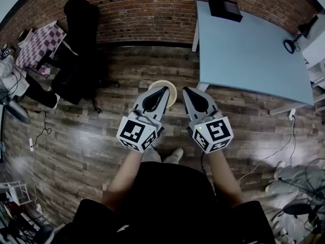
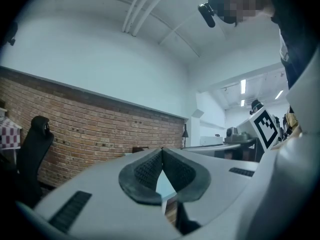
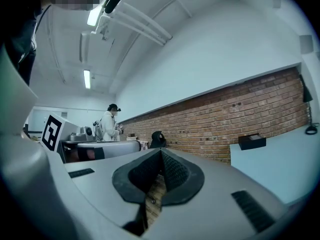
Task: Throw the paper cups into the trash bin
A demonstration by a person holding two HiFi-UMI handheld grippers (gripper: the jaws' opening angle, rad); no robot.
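The person is standing on the wood floor [image 1: 101,136], looking down, with both bare forearms reaching forward from the waist and the tools lying level, side by side. The left tool [image 1: 165,89] is angling slightly inward and is clenched, its ribbed pads [image 2: 150,170] meeting at the tip with nothing between them. The right tool [image 1: 186,89] is mirroring it, also clenched on nothing, its tip near the left one but apart from it. The round, pale-rimmed bin [image 1: 171,94] is sitting on the floor just ahead of the tools, and the left tool is partly hiding it. A blue desk [image 1: 254,50] is standing beyond, to the right, against the brick wall [image 1: 147,9].
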